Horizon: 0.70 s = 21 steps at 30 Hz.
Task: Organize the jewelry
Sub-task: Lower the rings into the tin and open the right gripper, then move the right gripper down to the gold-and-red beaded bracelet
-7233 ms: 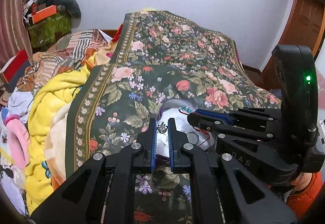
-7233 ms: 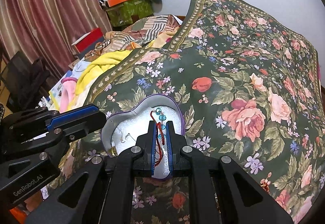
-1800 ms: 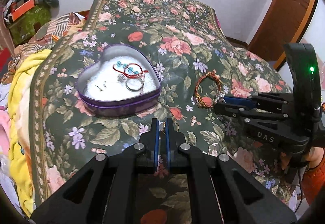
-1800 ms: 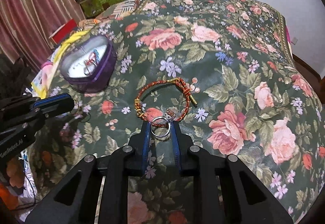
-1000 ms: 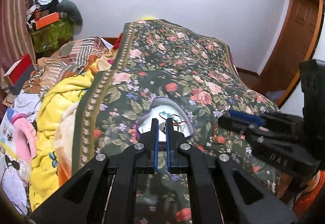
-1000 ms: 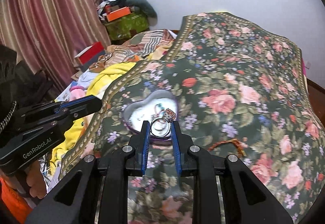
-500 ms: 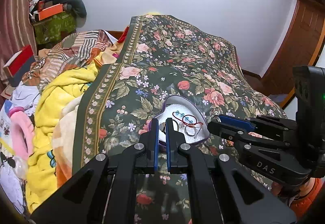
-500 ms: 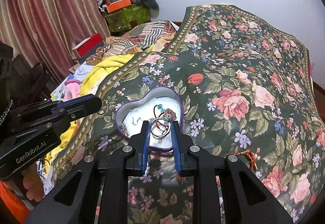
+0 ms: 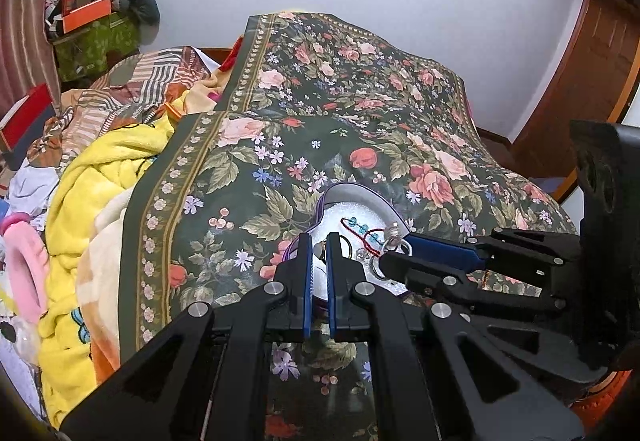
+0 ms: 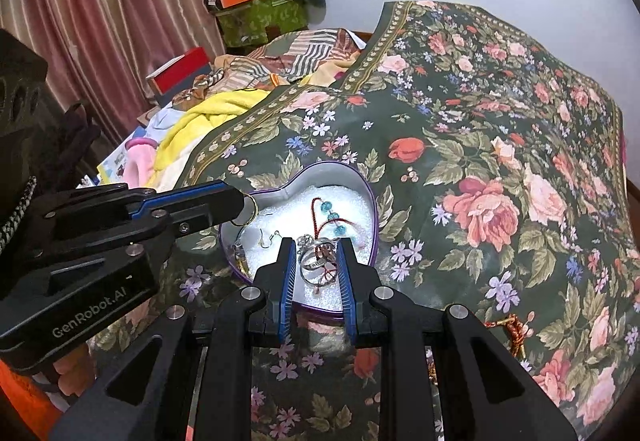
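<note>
A purple heart-shaped tin (image 10: 370, 197) with a white lining sits on the floral bedspread (image 10: 500, 145). It holds a red cord bracelet with blue beads (image 10: 326, 215), small earrings and rings. My right gripper (image 10: 317, 265) is over the tin's near part, its jaws slightly apart with a silver ring (image 10: 316, 269) between them. My left gripper (image 9: 318, 247) is shut on a thin gold ring (image 10: 251, 209), held over the tin's left rim (image 9: 320, 207). In the left wrist view the right gripper (image 9: 394, 245) shows with the silver ring (image 9: 394, 235) at its tip.
A red and gold braided bracelet (image 10: 514, 325) lies on the bedspread right of the tin. Yellow and striped blankets (image 9: 96, 177) are piled at the bed's left side. Boxes and clutter (image 10: 256, 9) stand by the far wall, near a curtain (image 10: 100, 1).
Both grippers have come closer to the tin and lower. The right gripper's jaws have widened around the silver ring, which now sits down in the tin.
</note>
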Tool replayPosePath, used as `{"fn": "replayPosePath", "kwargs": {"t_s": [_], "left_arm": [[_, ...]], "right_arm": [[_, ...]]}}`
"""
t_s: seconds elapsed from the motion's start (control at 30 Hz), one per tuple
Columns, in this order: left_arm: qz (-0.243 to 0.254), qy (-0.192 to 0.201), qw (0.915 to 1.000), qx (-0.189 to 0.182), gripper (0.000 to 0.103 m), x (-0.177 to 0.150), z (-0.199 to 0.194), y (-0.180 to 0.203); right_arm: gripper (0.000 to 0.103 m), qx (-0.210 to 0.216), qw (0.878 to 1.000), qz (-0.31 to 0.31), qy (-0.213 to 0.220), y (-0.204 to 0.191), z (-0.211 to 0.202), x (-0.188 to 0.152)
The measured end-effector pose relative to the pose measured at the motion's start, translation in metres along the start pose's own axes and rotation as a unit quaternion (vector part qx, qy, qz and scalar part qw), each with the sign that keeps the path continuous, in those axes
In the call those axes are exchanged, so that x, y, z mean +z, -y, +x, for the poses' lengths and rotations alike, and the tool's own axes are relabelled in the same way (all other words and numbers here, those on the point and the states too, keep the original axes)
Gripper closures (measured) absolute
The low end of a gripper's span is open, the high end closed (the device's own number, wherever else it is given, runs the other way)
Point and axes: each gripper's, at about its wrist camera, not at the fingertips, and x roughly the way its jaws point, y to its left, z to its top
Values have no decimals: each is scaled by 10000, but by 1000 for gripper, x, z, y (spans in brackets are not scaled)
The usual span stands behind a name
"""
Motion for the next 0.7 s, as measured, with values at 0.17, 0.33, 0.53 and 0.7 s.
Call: {"fn": "replayPosePath", "kwargs": {"t_s": [0.17,0.33,0.53,0.7], "left_arm": [[-6,-42,10000,-3,99,0,6,0],[50,-92,9999,-1,99,-1,10,3],[95,-149,9998,-62,99,-2,12,8],[175,-187,9996,-78,99,-3,13,15]], "right_arm": [[84,23,10000,28,14,2,-2,0],[84,-30,10000,58,61,7,-11,-1],[83,-225,9994,208,155,24,-31,-8],[59,-604,9973,373,171,49,-46,-18]]}}
